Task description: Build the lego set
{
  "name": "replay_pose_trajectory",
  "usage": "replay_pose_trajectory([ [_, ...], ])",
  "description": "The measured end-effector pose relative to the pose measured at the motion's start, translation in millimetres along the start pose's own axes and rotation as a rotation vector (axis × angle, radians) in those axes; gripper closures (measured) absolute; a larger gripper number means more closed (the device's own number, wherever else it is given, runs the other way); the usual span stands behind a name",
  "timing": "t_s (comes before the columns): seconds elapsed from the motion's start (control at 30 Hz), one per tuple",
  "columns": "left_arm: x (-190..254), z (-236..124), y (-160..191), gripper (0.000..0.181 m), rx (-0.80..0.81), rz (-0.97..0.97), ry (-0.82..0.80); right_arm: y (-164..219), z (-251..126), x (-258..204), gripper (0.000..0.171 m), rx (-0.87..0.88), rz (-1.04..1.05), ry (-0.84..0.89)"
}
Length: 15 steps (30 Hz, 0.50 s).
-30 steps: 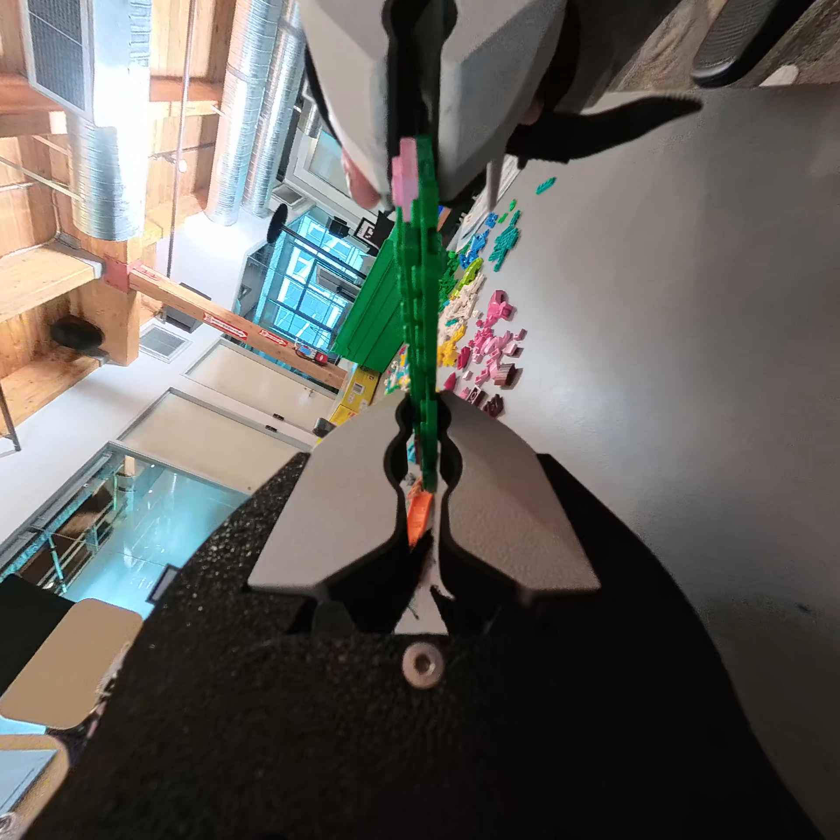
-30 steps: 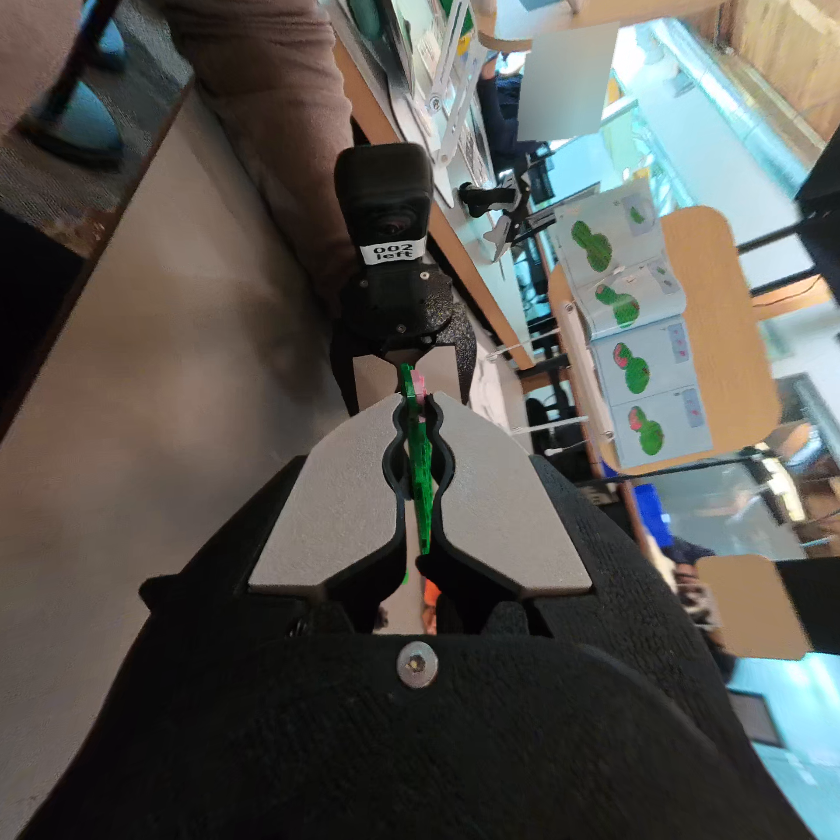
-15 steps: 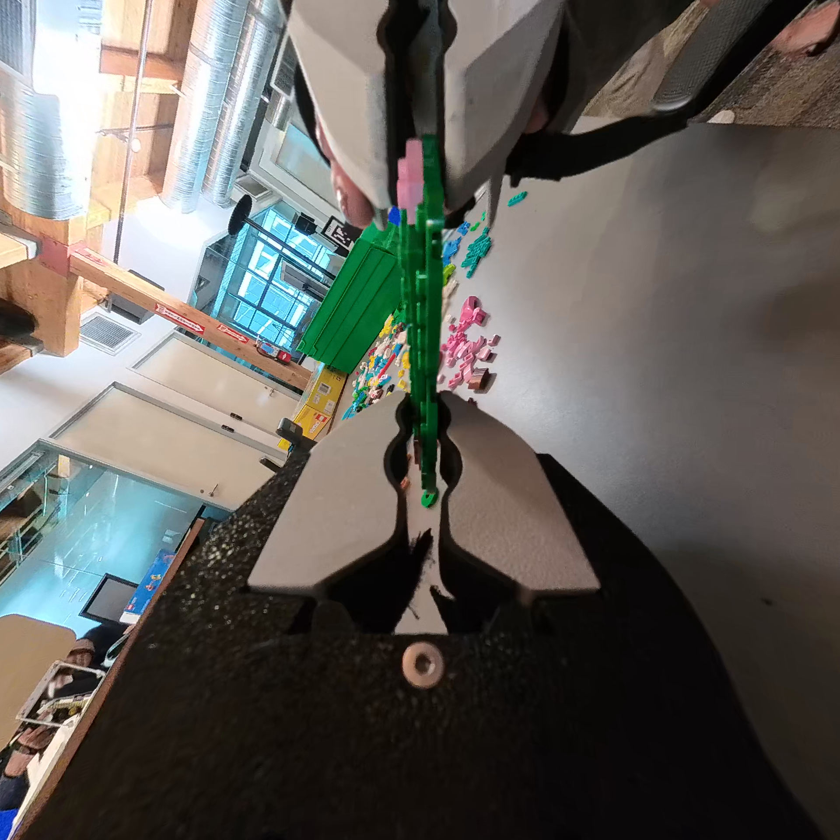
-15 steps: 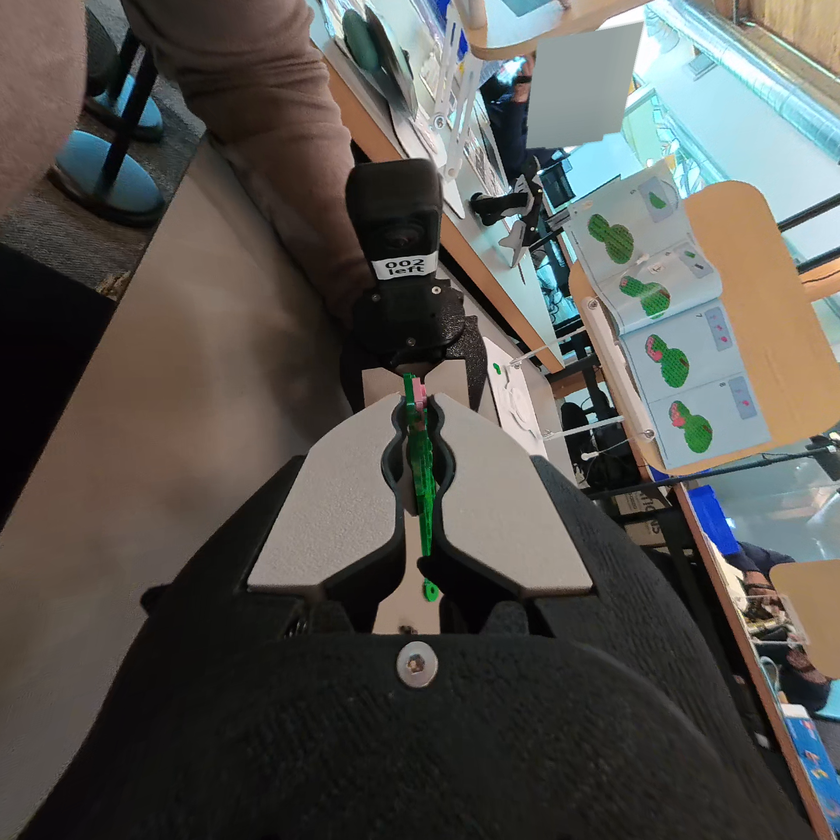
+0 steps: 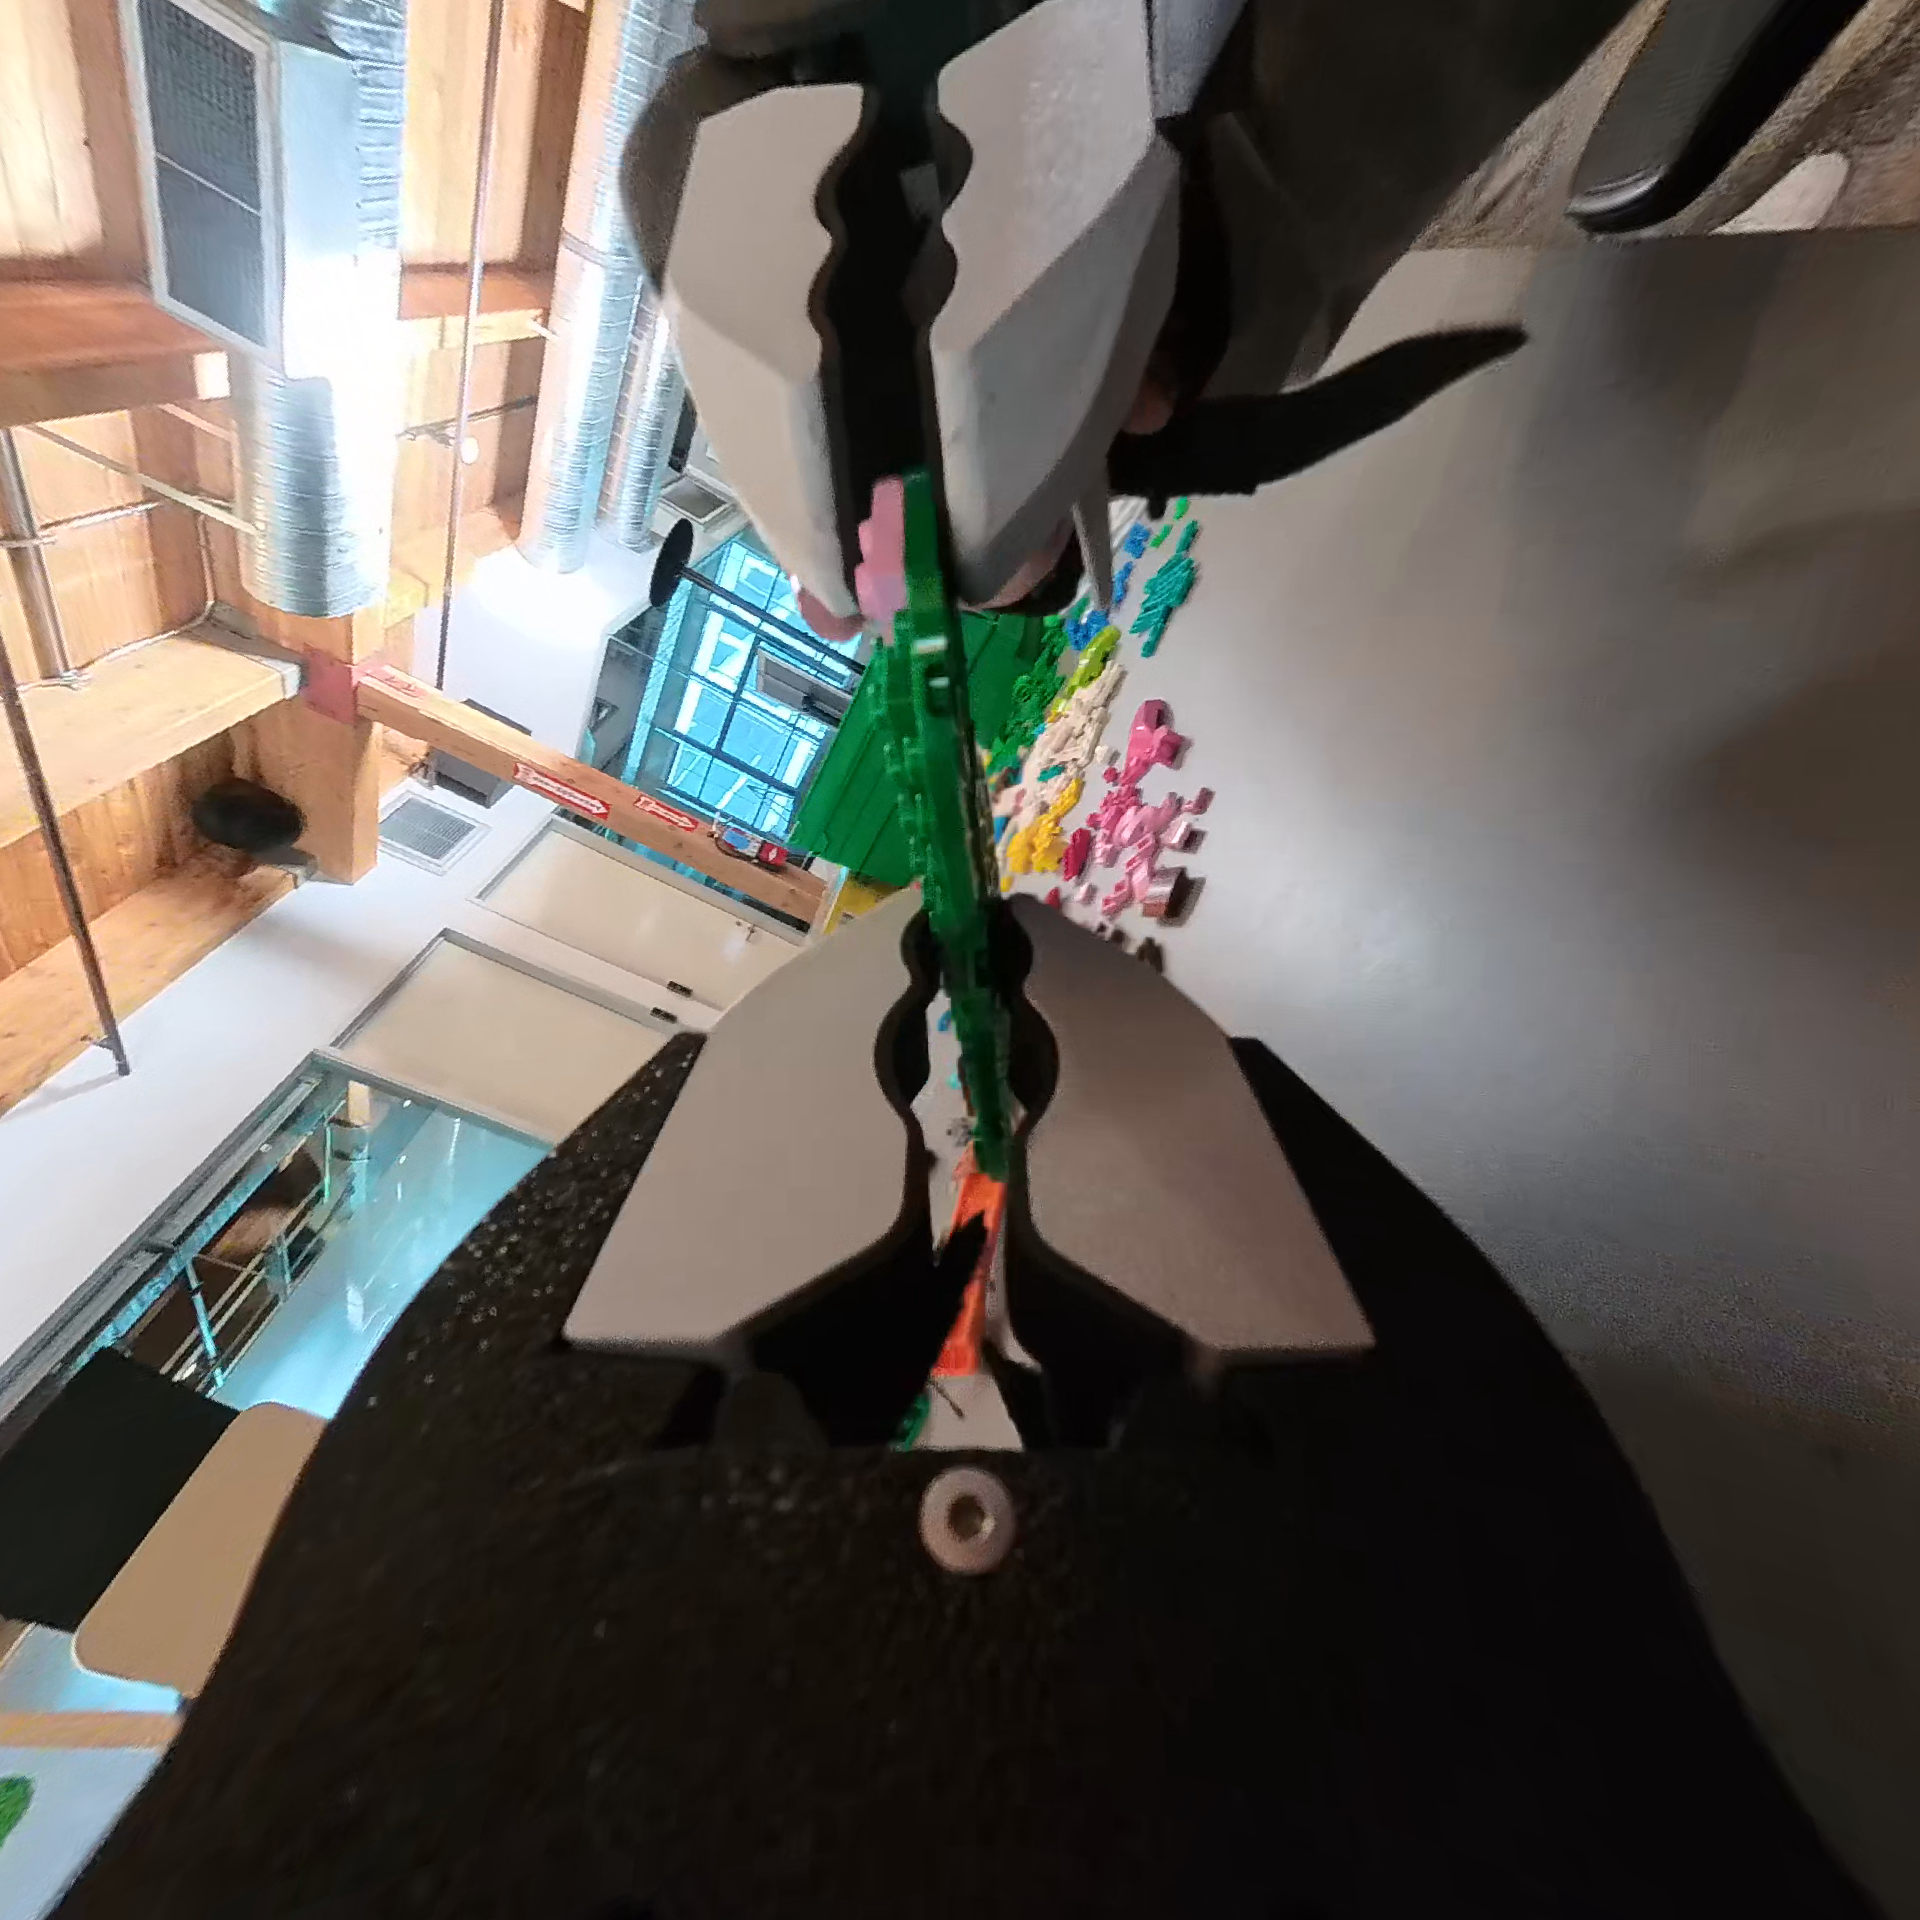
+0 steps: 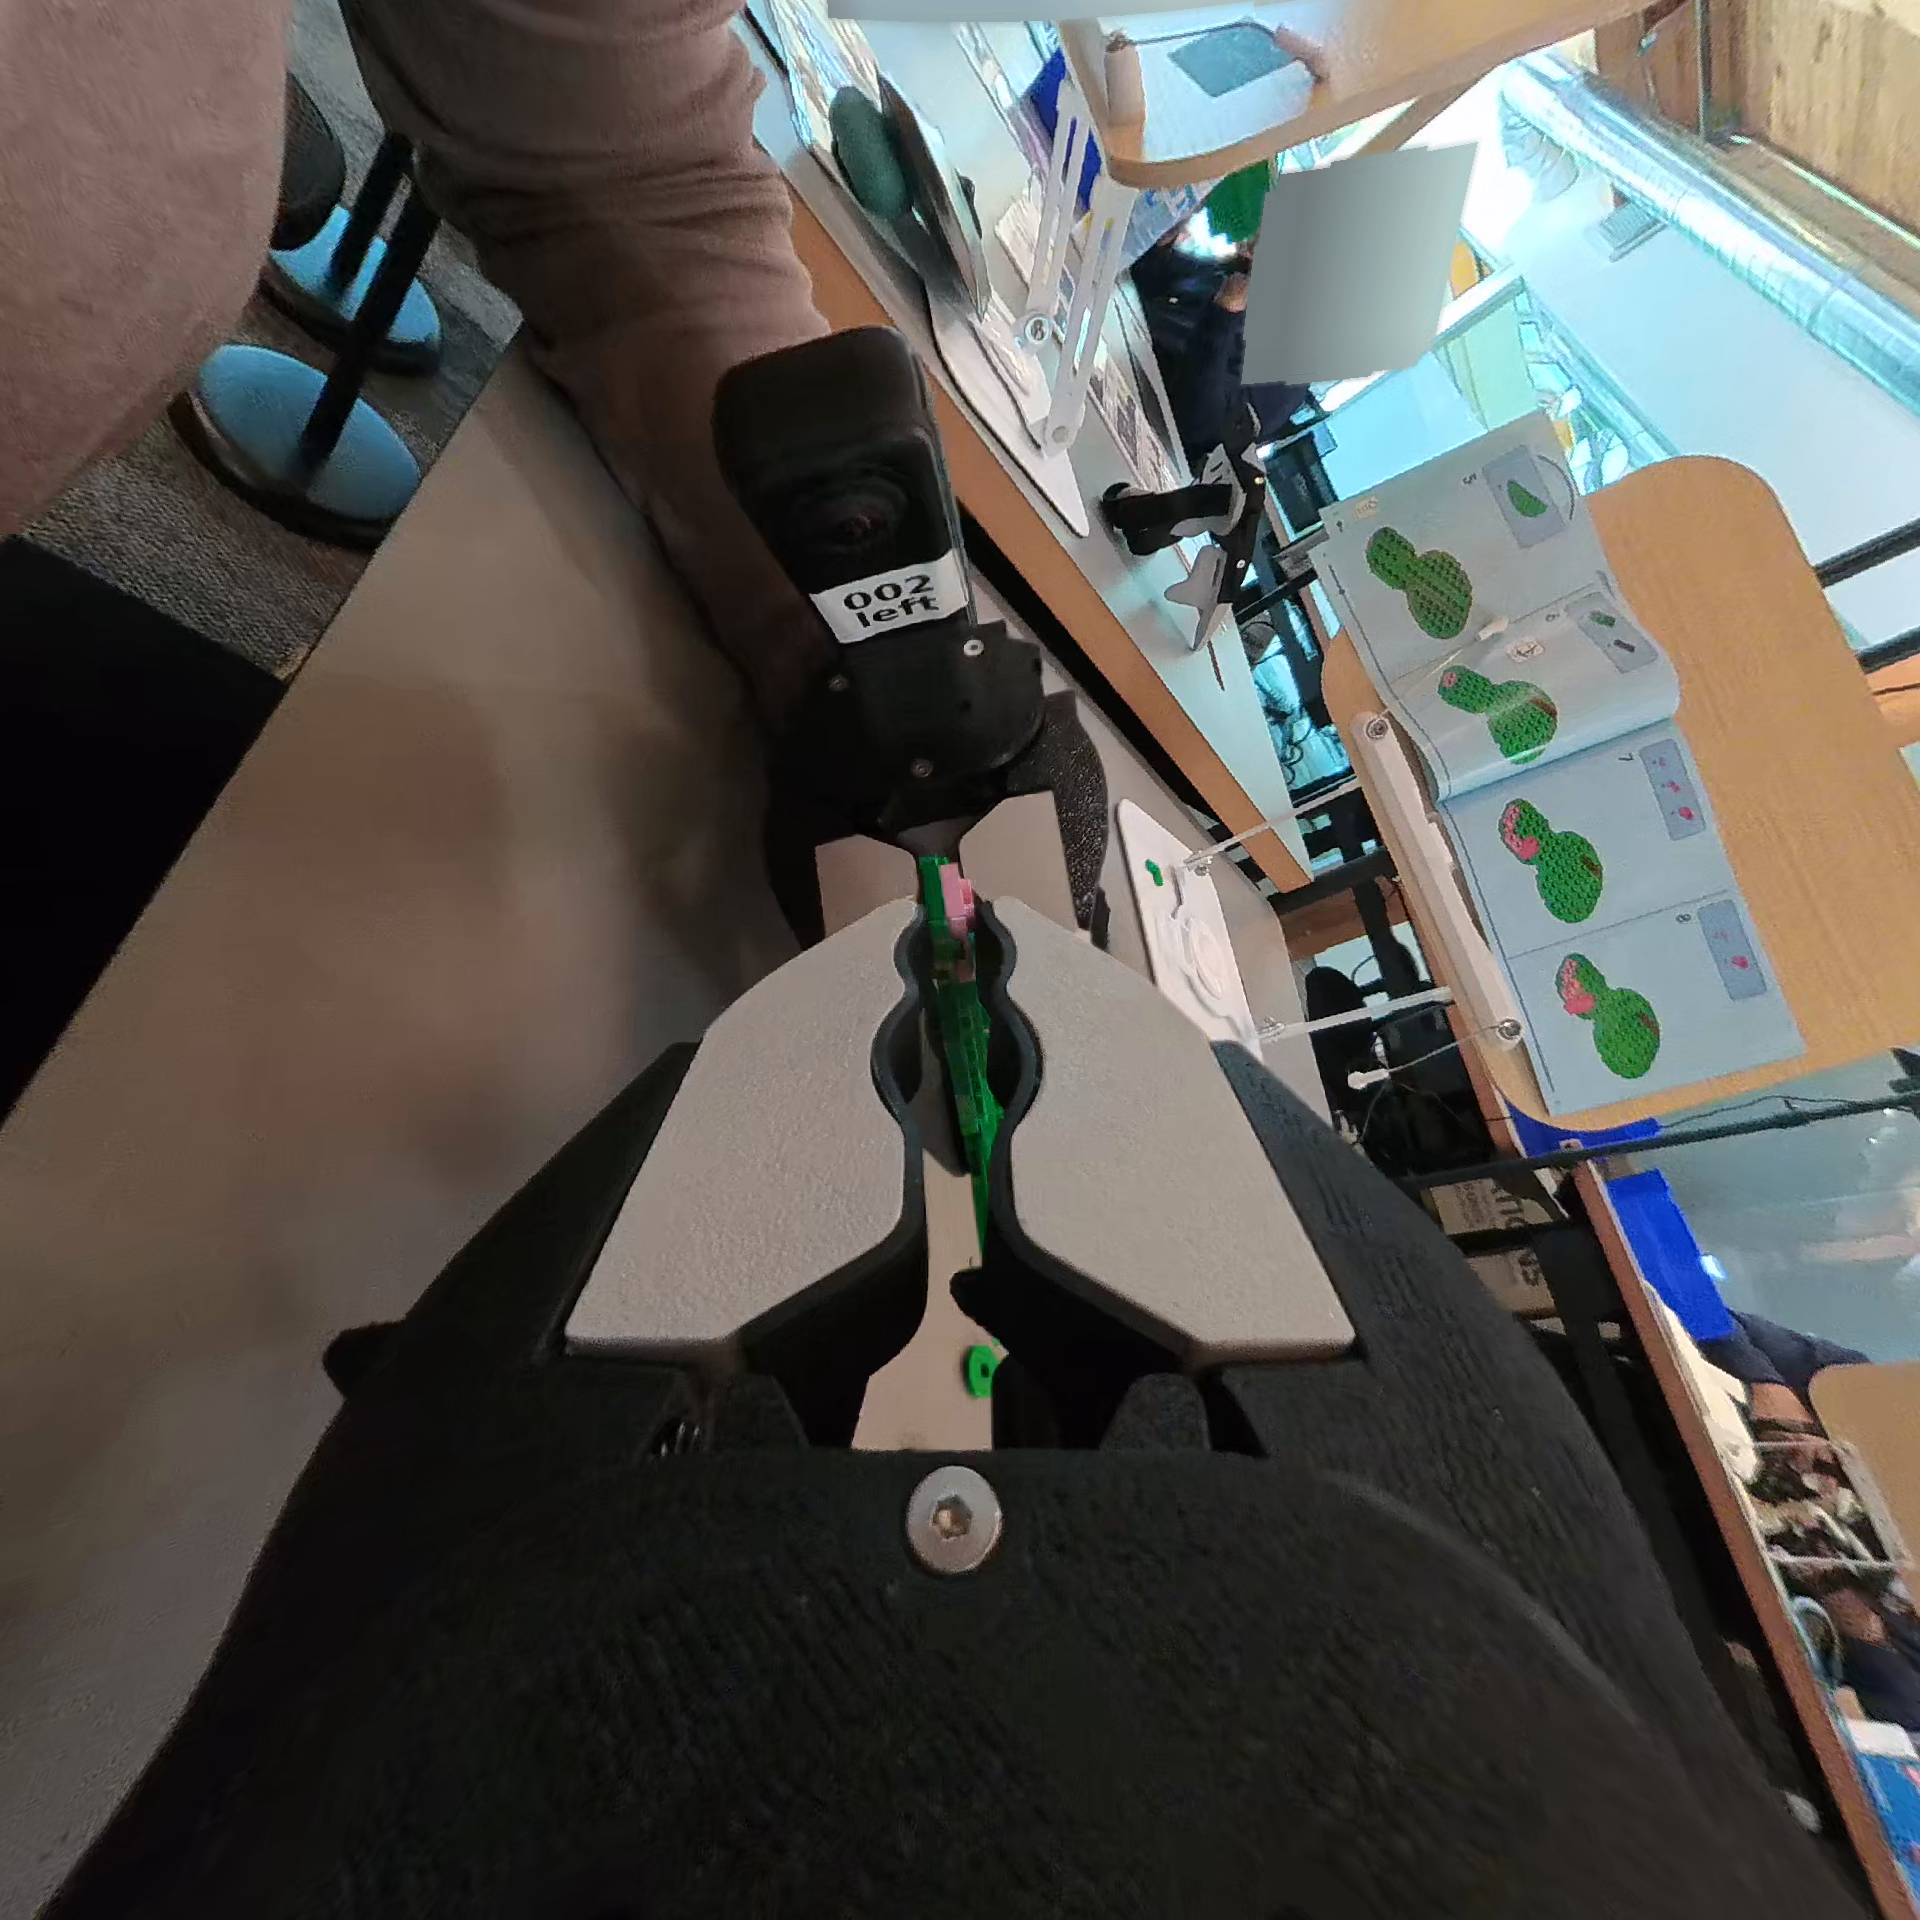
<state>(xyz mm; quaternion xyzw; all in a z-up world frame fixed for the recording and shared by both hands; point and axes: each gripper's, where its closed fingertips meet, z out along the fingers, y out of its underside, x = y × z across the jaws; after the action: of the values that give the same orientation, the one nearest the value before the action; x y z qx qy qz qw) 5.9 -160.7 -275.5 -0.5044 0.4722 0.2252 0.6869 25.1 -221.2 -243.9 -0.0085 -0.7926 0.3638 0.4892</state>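
Both grippers had swung slightly; grip unchanged. Left gripper (image 5: 961,1039) and right gripper (image 6: 961,1029) were each clamped on opposite ends of the flat green studded lego plate (image 5: 940,790), held edge-on above the grey matte table (image 5: 1558,831). Small pink brick (image 5: 881,551) sat at the right gripper's end. Loose multicoloured bricks (image 5: 1101,790) lay beyond, open instruction booklet (image 6: 1548,769) on a stand.

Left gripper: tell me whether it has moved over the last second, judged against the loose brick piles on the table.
Yes. In the left wrist view the left gripper swung: the loose brick piles slid left, then back right; the green plate stays clamped.
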Motion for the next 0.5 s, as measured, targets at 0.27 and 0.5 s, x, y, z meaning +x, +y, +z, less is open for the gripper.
replay_pose_trajectory([
  [0.27, 1, 2, -5, 0.159, 0.006, 0.028, -0.016, 5, 7, 5, 0.165, 0.018, -0.024, 0.029],
  [0.5, -11, 1, 7, 0.173, -0.030, -0.002, -0.052, 12, 16, 7, 0.164, -0.020, 0.009, 0.062],
])
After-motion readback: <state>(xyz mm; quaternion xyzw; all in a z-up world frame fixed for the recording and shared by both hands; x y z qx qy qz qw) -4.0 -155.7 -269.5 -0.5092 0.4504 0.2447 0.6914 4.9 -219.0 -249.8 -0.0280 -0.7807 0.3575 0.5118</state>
